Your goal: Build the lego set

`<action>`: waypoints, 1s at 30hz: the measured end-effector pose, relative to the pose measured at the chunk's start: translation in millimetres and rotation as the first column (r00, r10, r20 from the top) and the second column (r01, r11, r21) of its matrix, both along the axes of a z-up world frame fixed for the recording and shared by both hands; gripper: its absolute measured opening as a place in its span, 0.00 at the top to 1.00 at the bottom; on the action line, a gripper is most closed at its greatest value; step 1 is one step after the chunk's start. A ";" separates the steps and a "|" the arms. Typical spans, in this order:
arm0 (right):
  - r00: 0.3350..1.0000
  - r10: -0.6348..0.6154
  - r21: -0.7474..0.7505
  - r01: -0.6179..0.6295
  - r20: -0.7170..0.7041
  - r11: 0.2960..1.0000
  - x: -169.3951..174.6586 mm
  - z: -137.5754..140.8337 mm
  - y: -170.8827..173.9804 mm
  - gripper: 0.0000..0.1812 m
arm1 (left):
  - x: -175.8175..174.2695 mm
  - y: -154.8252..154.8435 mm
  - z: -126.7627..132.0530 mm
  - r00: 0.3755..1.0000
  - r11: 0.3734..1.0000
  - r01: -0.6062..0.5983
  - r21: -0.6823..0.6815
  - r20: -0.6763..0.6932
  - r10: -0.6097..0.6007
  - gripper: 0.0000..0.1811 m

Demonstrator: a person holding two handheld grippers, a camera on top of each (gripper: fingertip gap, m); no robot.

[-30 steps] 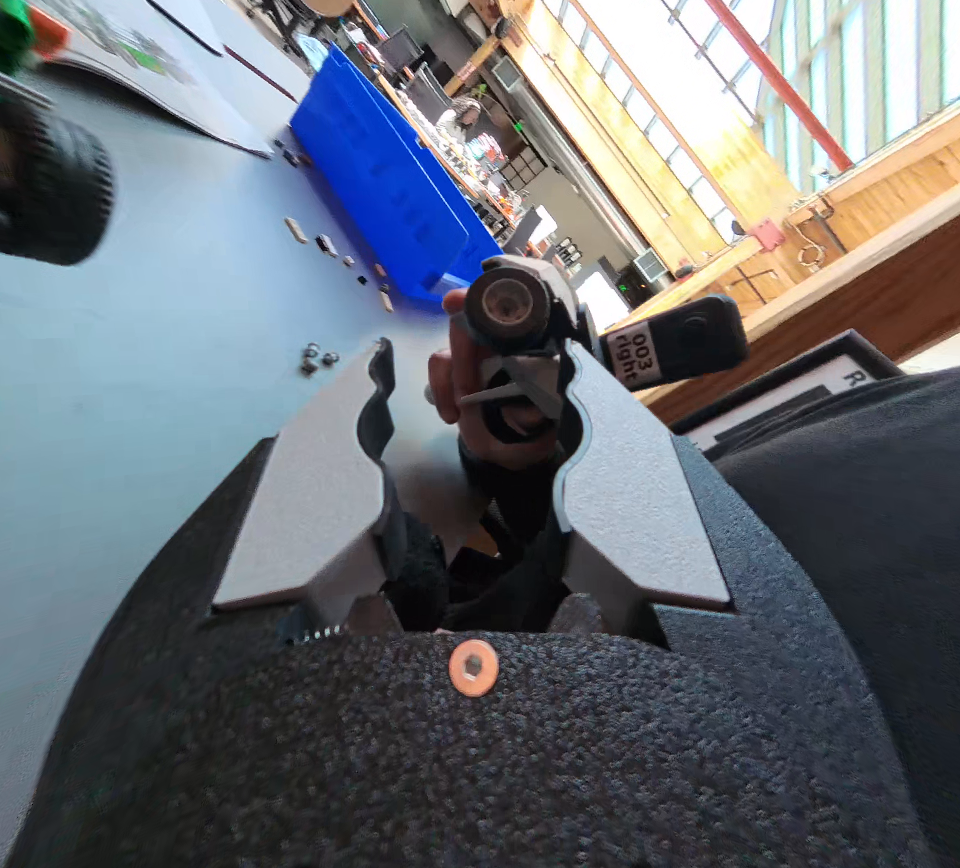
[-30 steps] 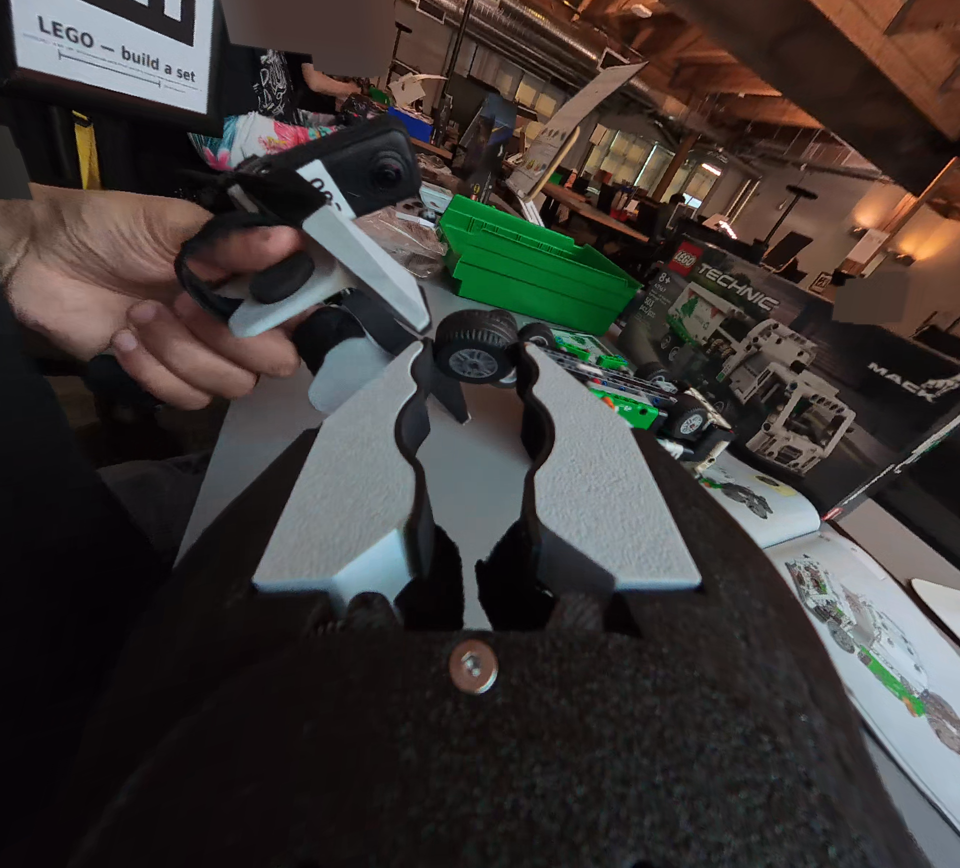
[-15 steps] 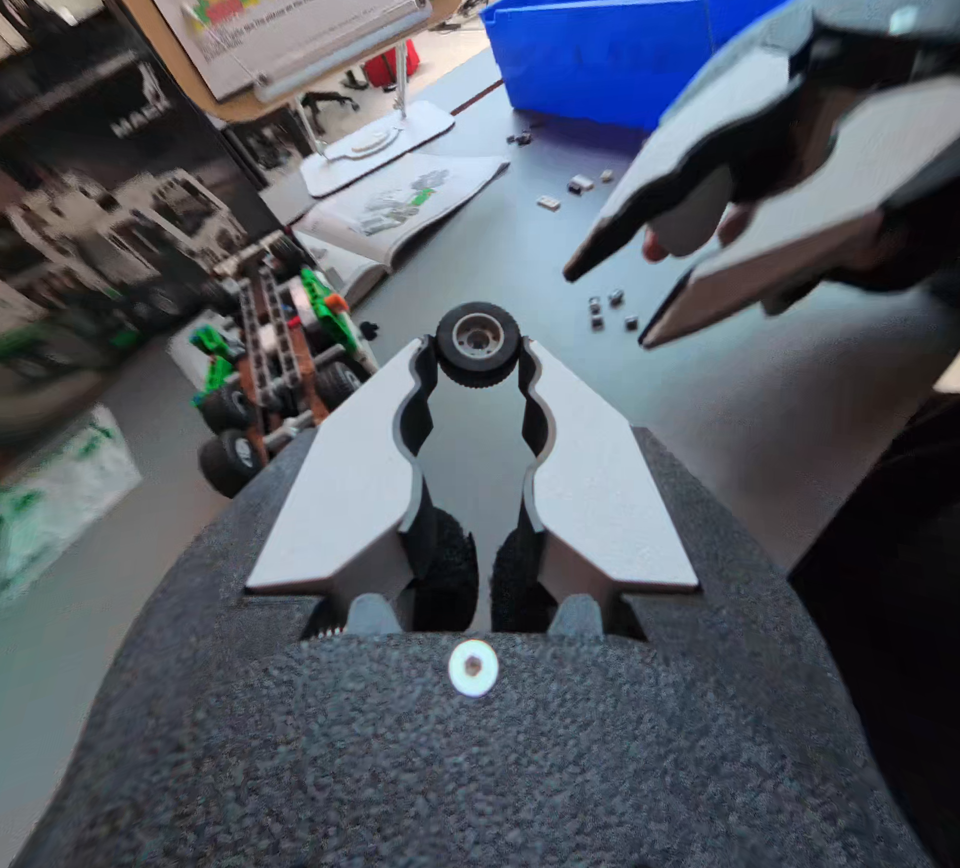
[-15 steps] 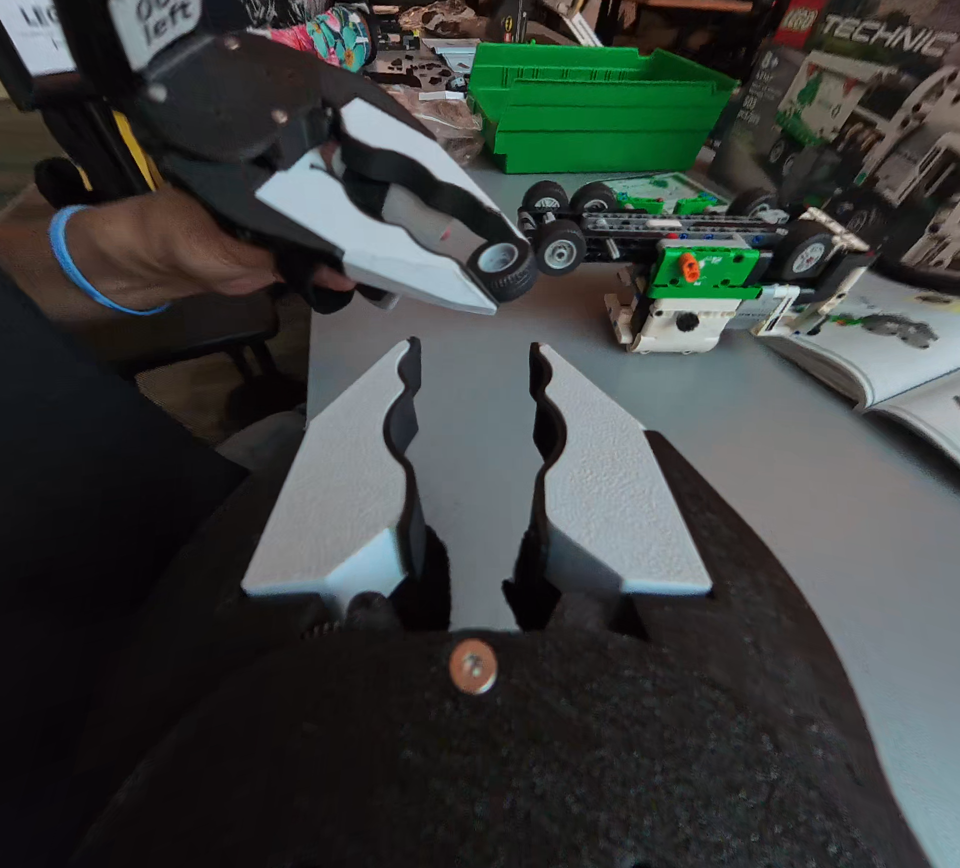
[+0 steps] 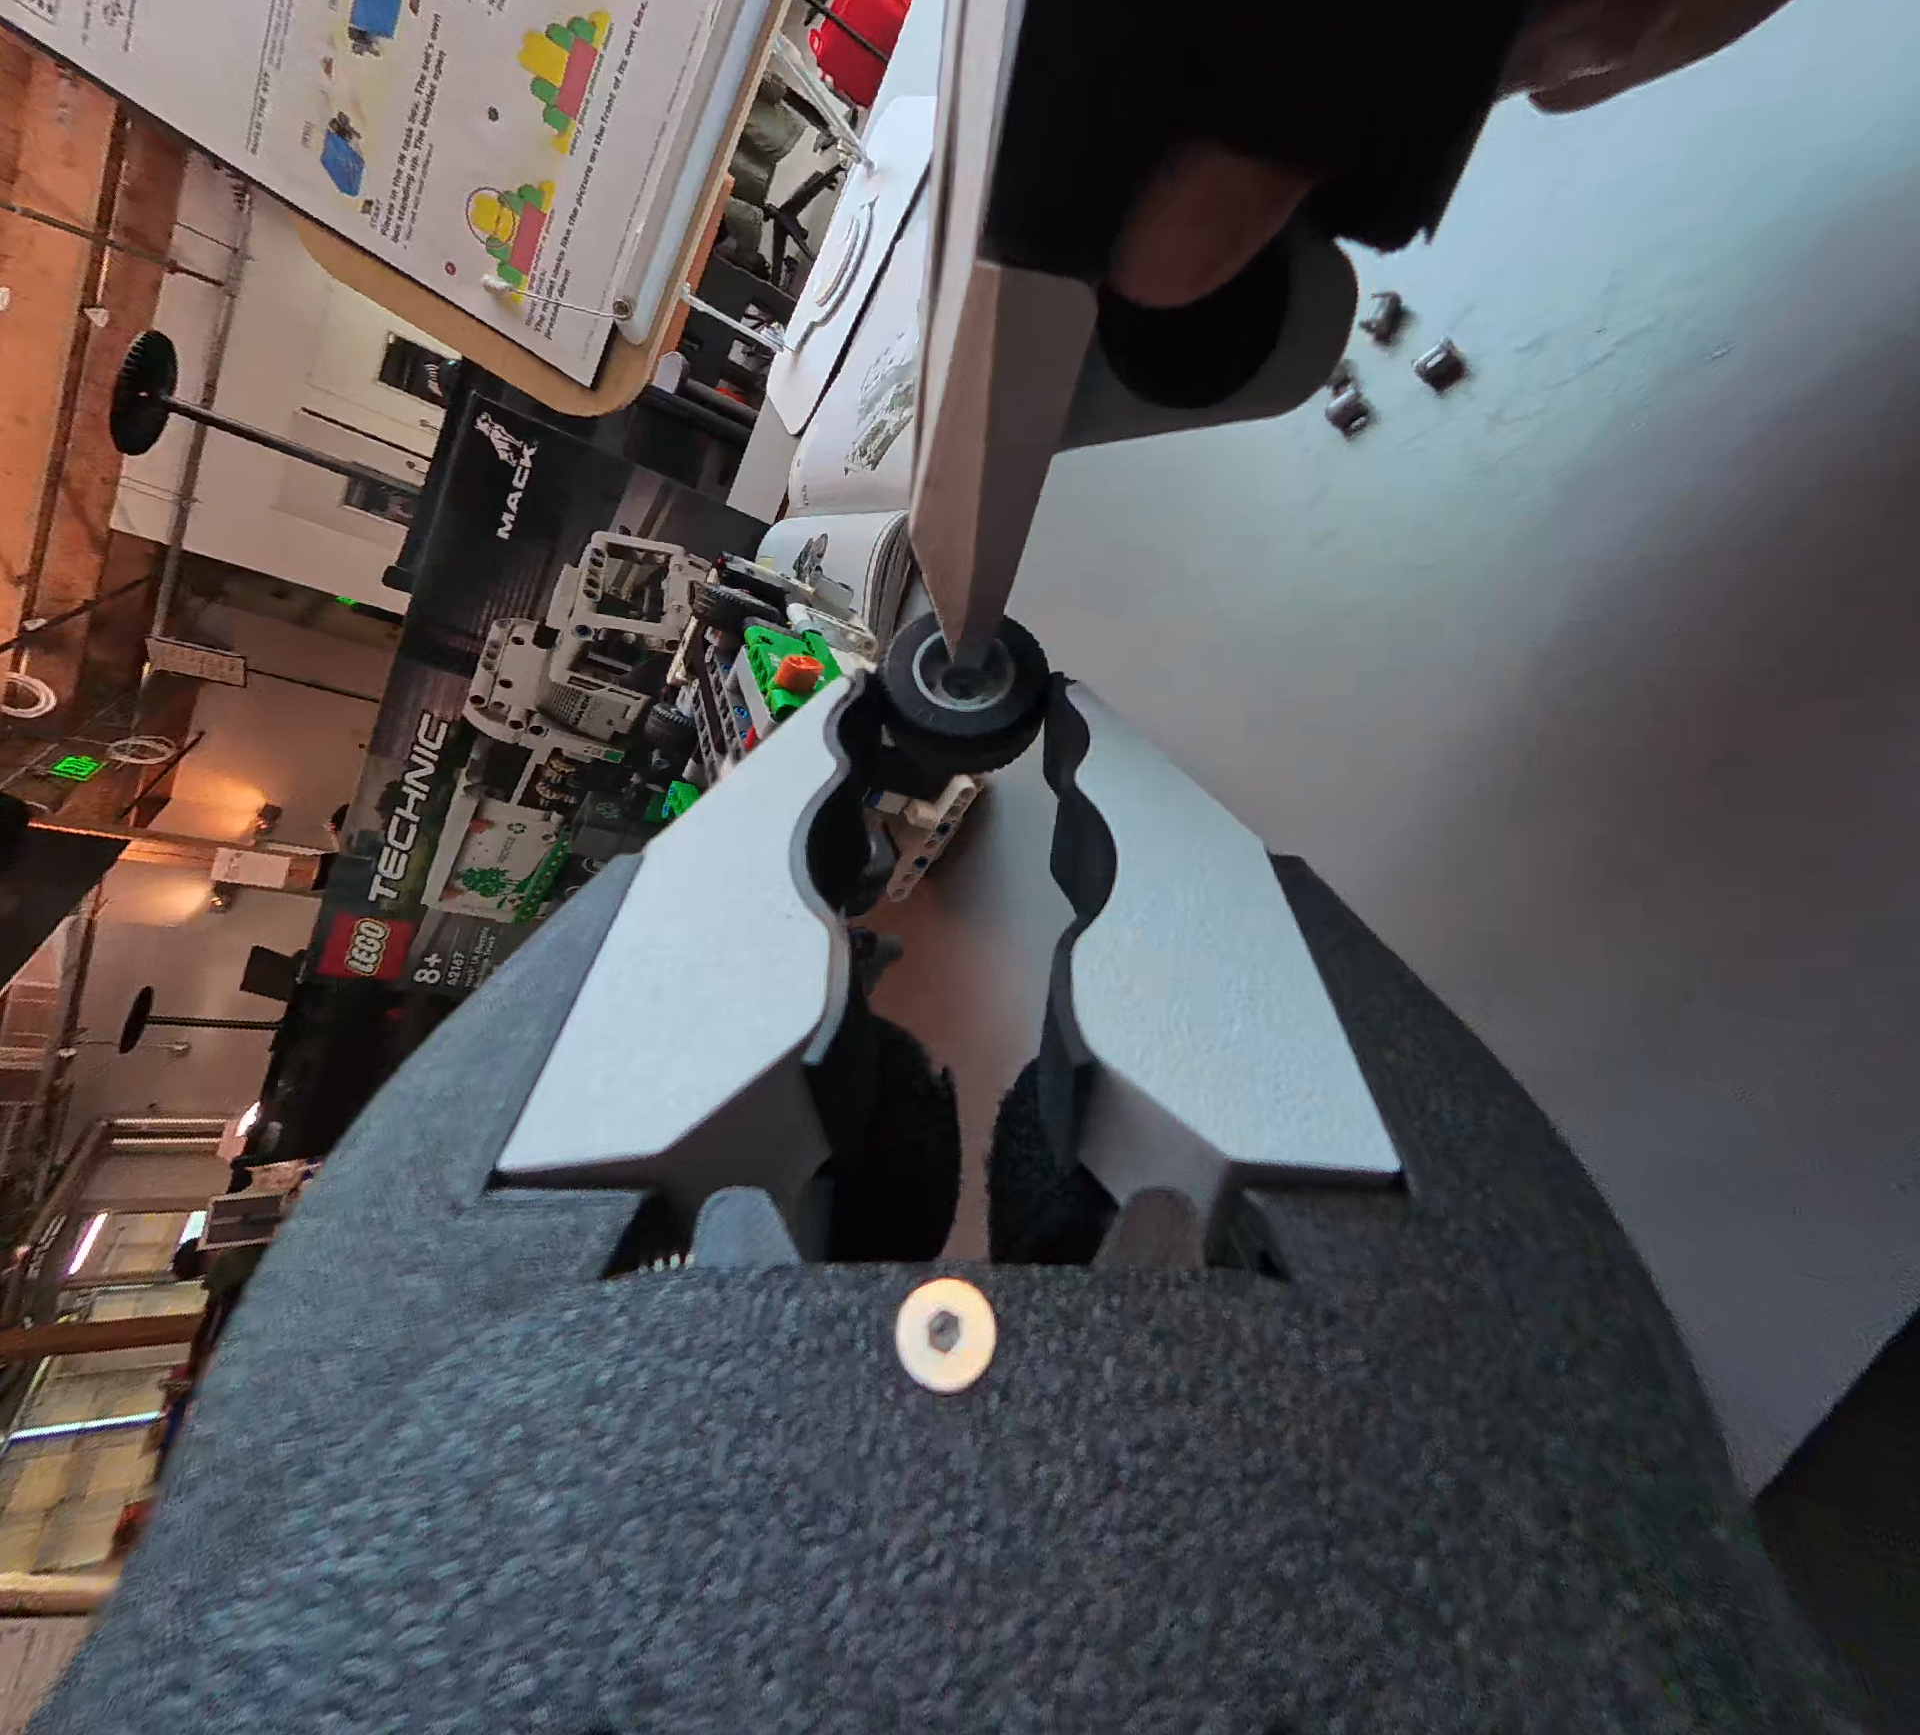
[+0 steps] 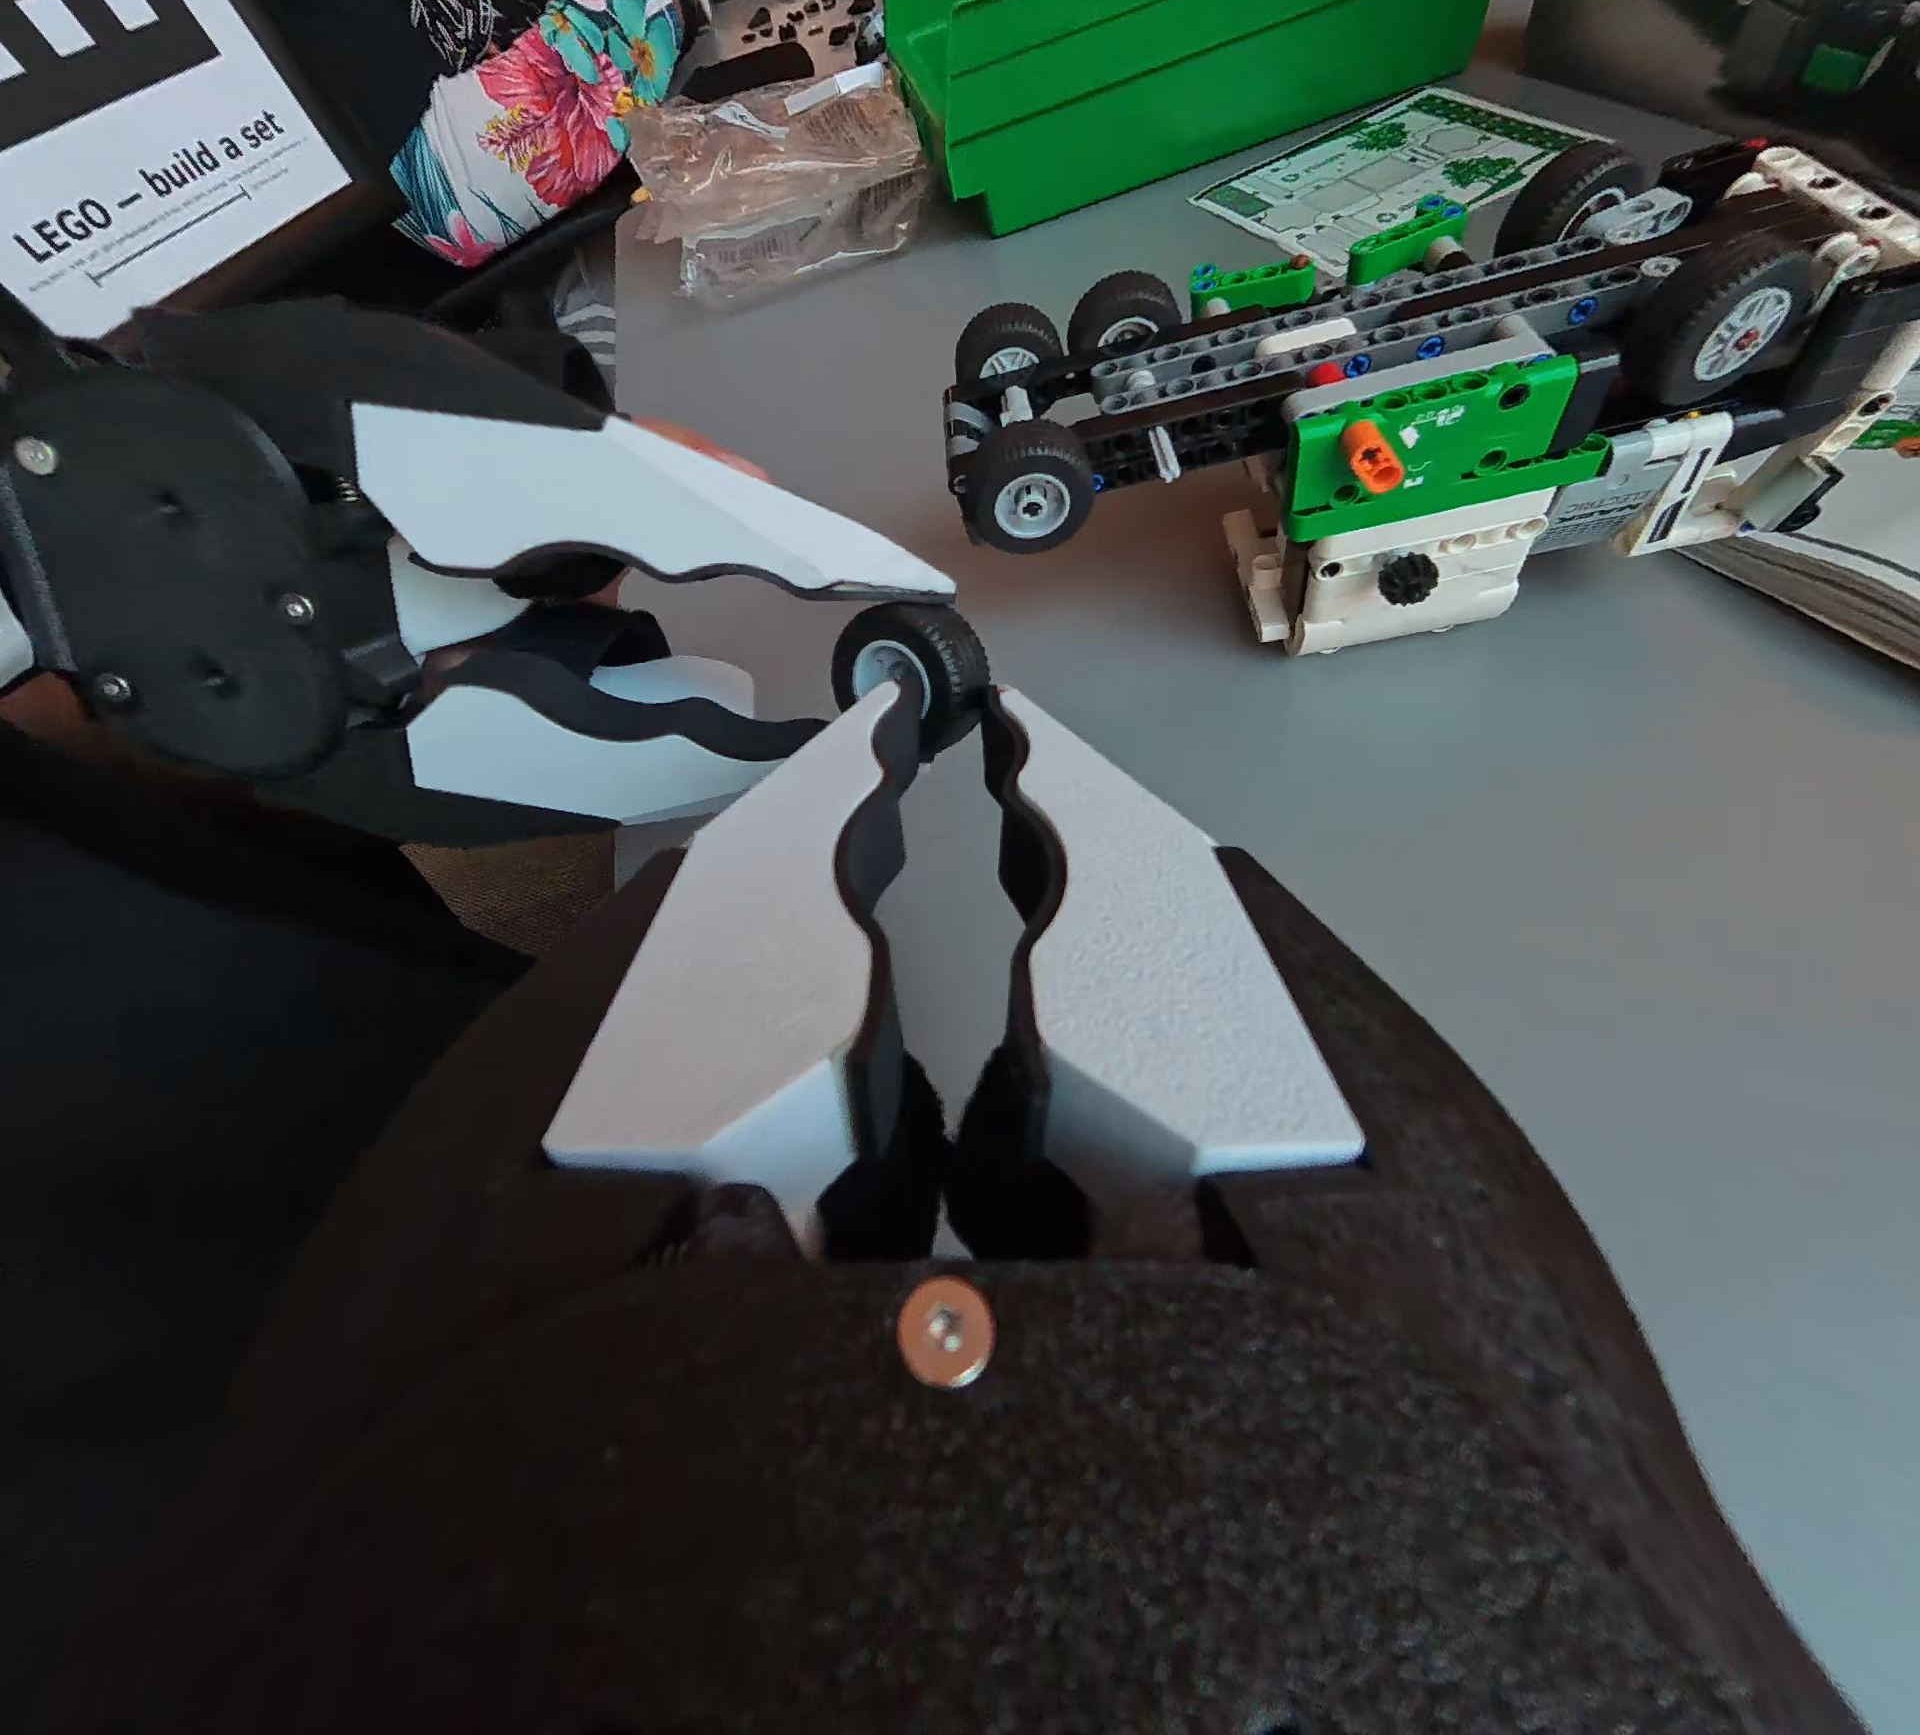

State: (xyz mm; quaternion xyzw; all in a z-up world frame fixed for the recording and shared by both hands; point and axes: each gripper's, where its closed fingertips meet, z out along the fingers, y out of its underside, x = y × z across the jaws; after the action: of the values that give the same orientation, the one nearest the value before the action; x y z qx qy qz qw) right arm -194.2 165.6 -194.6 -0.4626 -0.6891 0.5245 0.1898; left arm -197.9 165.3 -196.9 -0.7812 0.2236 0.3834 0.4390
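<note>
Between the tips of both tools, above the near edge of the grey table [image 6: 1507, 906], sits a small black wheel [image 6: 914, 672] with a light grey hub. The left gripper [image 5: 958, 709] is closed on it, its two fingertips pressing on the tread from opposite sides; in the right wrist view this left gripper [image 6: 894, 657] reaches in from the left, one finger lying on top of the tyre and the other passing beneath it. The right gripper [image 6: 940, 709] has its jaws drawn narrow and set across the wheel's flat faces, so the tyre shows in the gap between them. Seen from the left wrist view, the right gripper [image 5: 971, 625] comes down edge-on and one finger tip touches the hub; I cannot tell whether it actually pinches the wheel or only brackets it. Beyond the wheel, apart from it, the partly built truck chassis [image 6: 1455, 428] lies on its side on the table, green panel and white block facing forward, several wheels already fitted. Its front end is beside an open instruction booklet [image 6: 1818, 573]. Behind the chassis stand a green bin [image 6: 1195, 2] and a sticker sheet [image 6: 1382, 158], with clear plastic bags [image 6: 769, 179] to their left. A few small grey pieces [image 5: 1439, 360] lie loose on the table, and the set's box [image 5: 499, 750] stands behind the chassis.
</note>
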 end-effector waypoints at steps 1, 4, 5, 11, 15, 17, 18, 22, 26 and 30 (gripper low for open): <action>1.000 0.001 -0.010 -0.001 0.005 1.000 -1.4 -0.2 -0.1 0.95 | -1.5 -0.2 0.1 1.000 1.000 -0.005 -0.002 -0.016 0.005 0.84; 1.000 -0.004 -0.052 0.005 0.025 0.999 -6.5 -0.1 0.5 0.95 | -5.5 -0.1 -0.2 1.000 1.000 -0.017 0.005 -0.011 0.017 0.84; 0.999 -0.006 -0.075 0.008 0.031 0.997 -8.2 0.7 0.6 0.96 | -6.6 -0.2 0.4 1.000 1.000 -0.016 0.017 0.003 0.016 0.84; 0.994 -0.046 -0.252 0.070 0.102 0.965 -26.7 -7.3 8.0 0.96 | -18.4 -9.0 1.4 0.975 0.997 -0.020 0.074 0.223 0.003 0.76; 0.988 -0.089 -0.473 0.140 0.129 0.870 -45.9 -5.0 20.7 0.96 | -46.7 -31.3 16.8 0.845 0.981 -0.076 0.178 0.535 -0.032 0.78; 0.983 -0.103 -0.543 0.171 0.153 0.822 -54.4 -9.0 24.8 0.96 | -73.9 -43.2 32.2 0.709 0.958 -0.153 0.245 0.702 -0.066 0.78; 0.982 -0.108 -0.568 0.179 0.157 0.803 -57.6 -10.8 26.1 0.96 | -85.3 -47.1 39.2 0.632 0.947 -0.178 0.269 0.768 -0.099 0.78; 0.985 -0.081 -0.657 0.162 0.152 0.736 -65.6 -11.4 27.4 0.96 | -106.0 -41.2 28.1 0.344 0.970 -0.162 0.181 0.932 -0.116 0.72; 0.982 -0.075 -0.673 0.174 0.175 0.719 -70.2 -9.6 28.5 0.96 | -101.6 -25.9 11.9 0.252 0.984 -0.102 0.148 0.960 -0.119 0.68; 0.978 -0.069 -0.669 0.186 0.198 0.719 -71.6 -13.2 23.1 0.96 | -96.6 -21.2 3.7 0.334 0.989 -0.070 0.127 0.938 -0.096 0.57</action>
State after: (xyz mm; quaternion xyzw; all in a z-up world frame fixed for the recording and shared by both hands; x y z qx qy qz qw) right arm -265.8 188.7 -207.8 -0.5866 -0.4266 0.6883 -0.0137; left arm -294.5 144.1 -193.2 -0.8233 -0.0927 -0.1265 0.5455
